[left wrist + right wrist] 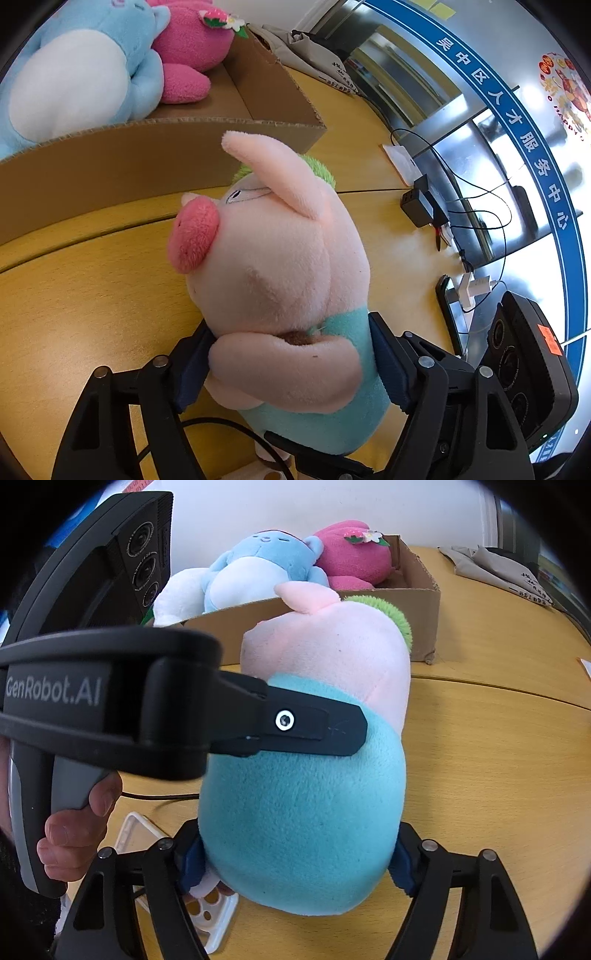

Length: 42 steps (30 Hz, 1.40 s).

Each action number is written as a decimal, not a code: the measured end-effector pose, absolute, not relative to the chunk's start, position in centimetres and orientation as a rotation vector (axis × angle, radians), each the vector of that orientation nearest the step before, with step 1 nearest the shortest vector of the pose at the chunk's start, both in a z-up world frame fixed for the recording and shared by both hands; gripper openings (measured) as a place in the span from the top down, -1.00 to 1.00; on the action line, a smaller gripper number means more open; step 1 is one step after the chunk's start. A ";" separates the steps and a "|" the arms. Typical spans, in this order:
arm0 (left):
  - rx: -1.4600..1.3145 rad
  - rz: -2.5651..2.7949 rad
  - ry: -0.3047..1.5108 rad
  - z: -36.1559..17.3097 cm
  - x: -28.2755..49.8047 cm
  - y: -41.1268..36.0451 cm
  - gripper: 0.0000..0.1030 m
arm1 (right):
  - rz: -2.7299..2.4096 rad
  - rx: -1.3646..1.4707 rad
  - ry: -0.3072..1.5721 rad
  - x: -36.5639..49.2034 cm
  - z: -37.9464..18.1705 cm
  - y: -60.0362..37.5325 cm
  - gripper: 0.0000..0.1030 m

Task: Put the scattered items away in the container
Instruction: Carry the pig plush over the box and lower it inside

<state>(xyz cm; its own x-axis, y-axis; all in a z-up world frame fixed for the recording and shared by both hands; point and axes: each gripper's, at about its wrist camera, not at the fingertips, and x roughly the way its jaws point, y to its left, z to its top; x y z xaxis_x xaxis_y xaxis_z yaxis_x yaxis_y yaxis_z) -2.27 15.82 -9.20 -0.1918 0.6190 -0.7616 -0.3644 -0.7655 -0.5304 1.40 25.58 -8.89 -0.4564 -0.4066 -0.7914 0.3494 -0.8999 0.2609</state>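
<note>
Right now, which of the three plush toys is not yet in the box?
The pink pig with the teal shirt: both grippers hold it above the table, while the blue toy and magenta toy lie inside the cardboard box.

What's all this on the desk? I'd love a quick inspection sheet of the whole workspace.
Surface: yellow wooden table.
Job's things: pig plush held near cardboard box; blue plush and pink plush inside it.
Clutter: grey cloth, black charger, phone case.
Grippers: left tongs and right tongs both clamp the pig.
Cables: black wires by the charger.
Surroundings: blue banner, white wall.
</note>
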 end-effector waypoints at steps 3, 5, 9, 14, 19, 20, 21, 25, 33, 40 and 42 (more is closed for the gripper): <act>-1.402 2.034 -0.313 -7.7 -1.9 14.9 -0.58 | -2.354 1.254 -0.086 1.8 -8.0 25.2 -0.48; -1.383 2.050 -0.313 -6.7 -2.2 14.3 -0.58 | -2.356 1.220 -0.073 1.7 -7.1 24.9 -0.48; -1.320 2.103 -0.266 -3.9 -3.2 14.0 -0.58 | -2.375 1.133 -0.068 0.8 -5.0 24.1 -0.48; -1.232 2.157 -0.223 -0.2 -6.3 13.9 -0.58 | -2.406 1.014 -0.048 -2.2 -2.0 23.8 -0.48; -1.134 2.219 -0.161 3.9 -11.1 15.4 -0.58 | -2.440 0.898 -0.037 -6.9 1.1 24.5 -0.48; -1.126 2.227 -0.156 4.2 -12.4 15.6 -0.58 | -2.443 0.879 -0.036 -8.0 1.6 24.8 -0.48; -1.118 2.236 -0.151 4.3 -13.7 15.8 -0.58 | -2.444 0.863 -0.036 -9.4 1.9 25.1 -0.48; -1.196 2.253 -0.155 1.6 -20.1 16.5 -0.59 | -2.417 0.873 -0.057 -15.1 0.8 26.4 -0.49; -1.417 2.053 -0.289 -8.0 -25.4 17.3 -0.64 | -2.405 1.170 0.136 -19.1 -6.6 25.7 -0.54; -1.455 2.069 -0.214 -9.3 -25.2 18.0 -0.64 | -2.474 1.178 0.074 -16.8 -5.4 27.7 -0.55; -1.453 2.083 -0.211 -9.5 -25.1 18.7 -0.65 | -2.488 1.135 0.049 -16.1 -4.5 28.4 -0.50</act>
<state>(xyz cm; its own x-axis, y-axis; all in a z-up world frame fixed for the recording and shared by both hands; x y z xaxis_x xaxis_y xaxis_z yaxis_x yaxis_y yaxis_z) -25.05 18.72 -9.51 -0.2346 0.5429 -0.8064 -0.3706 -0.8168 -0.4421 -16.06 28.44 -4.52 -0.5882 -0.3456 -0.7312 0.3743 -0.9178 0.1327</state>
